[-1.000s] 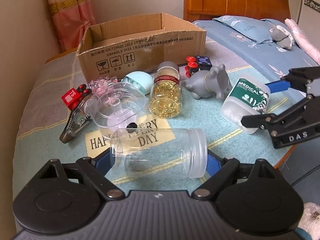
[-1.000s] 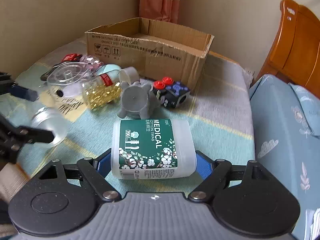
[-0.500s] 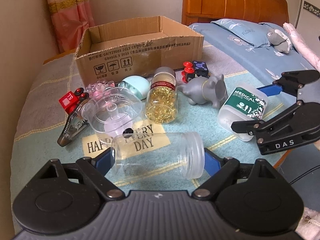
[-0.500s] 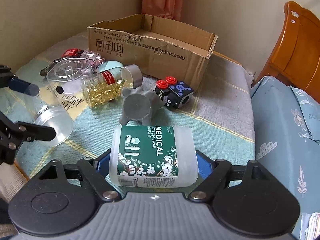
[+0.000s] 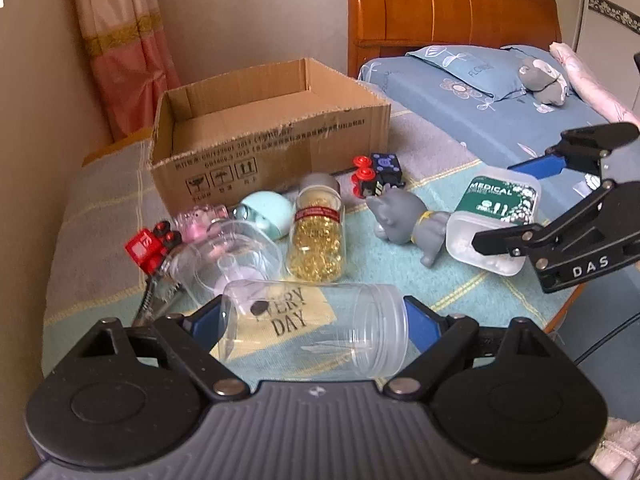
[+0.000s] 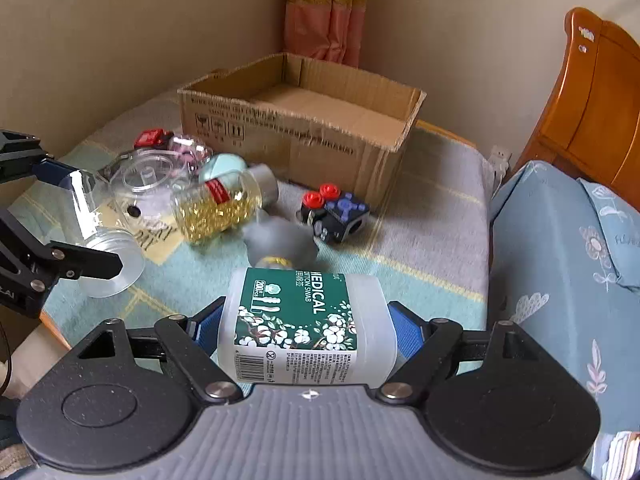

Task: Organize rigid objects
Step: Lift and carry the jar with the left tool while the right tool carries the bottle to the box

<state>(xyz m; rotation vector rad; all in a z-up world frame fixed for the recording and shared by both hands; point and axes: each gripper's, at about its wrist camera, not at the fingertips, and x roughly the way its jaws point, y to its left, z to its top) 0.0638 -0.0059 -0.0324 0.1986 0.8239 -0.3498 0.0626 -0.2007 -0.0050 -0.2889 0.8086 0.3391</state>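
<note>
Left claw [image 5: 314, 320] clamps an empty clear jar [image 5: 312, 326]; right claw [image 6: 306, 326] clamps a cotton-swab tub [image 6: 308, 320].

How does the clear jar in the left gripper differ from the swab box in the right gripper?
The clear jar is see-through, round and looks empty; the swab box is milky white and squarish, with a green flowered label. The jar has no lid; the box looks closed. Both are held sideways, one in the left gripper, one in the right gripper.
</note>
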